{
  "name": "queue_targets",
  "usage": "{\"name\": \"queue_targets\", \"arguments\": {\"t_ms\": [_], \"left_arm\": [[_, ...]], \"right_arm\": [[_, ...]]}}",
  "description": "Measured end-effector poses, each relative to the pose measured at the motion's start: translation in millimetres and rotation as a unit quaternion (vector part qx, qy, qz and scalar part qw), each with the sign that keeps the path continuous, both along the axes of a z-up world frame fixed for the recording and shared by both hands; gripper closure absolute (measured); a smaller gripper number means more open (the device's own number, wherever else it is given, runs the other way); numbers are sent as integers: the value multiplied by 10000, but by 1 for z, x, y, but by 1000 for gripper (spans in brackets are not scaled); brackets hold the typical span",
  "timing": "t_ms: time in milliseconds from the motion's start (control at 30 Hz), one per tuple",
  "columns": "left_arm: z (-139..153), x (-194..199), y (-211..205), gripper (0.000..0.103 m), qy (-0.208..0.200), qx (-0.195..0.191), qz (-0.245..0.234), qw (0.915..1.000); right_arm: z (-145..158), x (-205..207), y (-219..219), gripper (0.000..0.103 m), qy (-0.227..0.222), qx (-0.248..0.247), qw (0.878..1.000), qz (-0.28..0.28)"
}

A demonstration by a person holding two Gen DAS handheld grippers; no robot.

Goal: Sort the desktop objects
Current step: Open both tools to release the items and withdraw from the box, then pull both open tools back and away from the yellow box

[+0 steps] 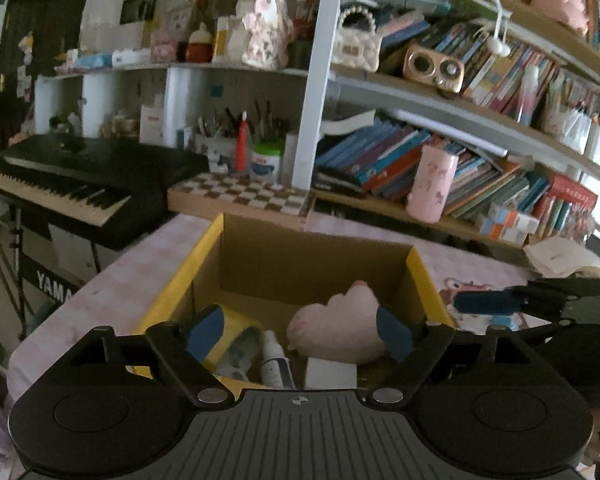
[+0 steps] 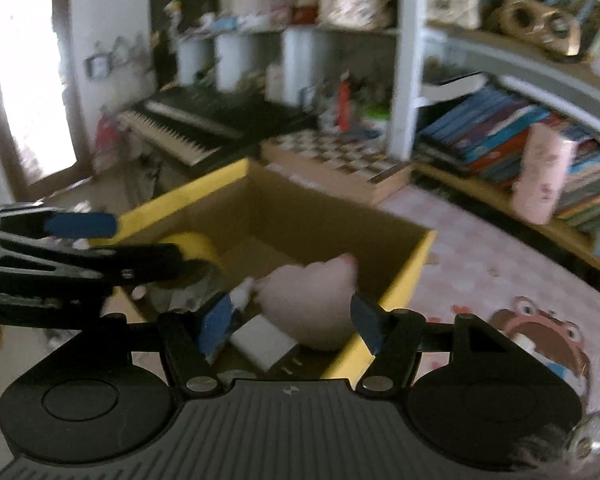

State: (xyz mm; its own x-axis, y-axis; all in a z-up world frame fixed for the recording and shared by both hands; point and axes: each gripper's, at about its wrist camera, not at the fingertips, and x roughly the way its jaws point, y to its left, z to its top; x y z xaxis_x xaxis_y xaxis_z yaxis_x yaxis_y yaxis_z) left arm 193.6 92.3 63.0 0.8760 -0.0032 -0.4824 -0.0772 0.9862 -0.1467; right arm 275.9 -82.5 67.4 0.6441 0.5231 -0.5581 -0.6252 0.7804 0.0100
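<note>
An open cardboard box with yellow rims stands on the pink tablecloth. Inside lie a pink plush toy, a white spray bottle, a yellow tape roll and a white block. My left gripper is open over the box, empty. My right gripper is open above the box's near right corner, empty. It also shows in the left wrist view; the left gripper shows in the right wrist view.
A checkered board lies behind the box. A pink cup stands before shelves of books. A black keyboard piano stands at the left. A cartoon print marks the tablecloth at the right.
</note>
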Motion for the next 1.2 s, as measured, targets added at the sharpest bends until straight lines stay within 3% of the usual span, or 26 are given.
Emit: {"name": "queue_targets", "arguments": {"t_ms": [500, 1200], "left_arm": [[2, -74, -1, 15, -126, -53, -126, 9998], [-17, -164, -20, 10, 152, 162, -489, 9986]], "right_arm": [[15, -86, -48, 39, -450, 390, 9909, -1209], [-31, -213, -59, 39, 133, 389, 9851, -1673]]}}
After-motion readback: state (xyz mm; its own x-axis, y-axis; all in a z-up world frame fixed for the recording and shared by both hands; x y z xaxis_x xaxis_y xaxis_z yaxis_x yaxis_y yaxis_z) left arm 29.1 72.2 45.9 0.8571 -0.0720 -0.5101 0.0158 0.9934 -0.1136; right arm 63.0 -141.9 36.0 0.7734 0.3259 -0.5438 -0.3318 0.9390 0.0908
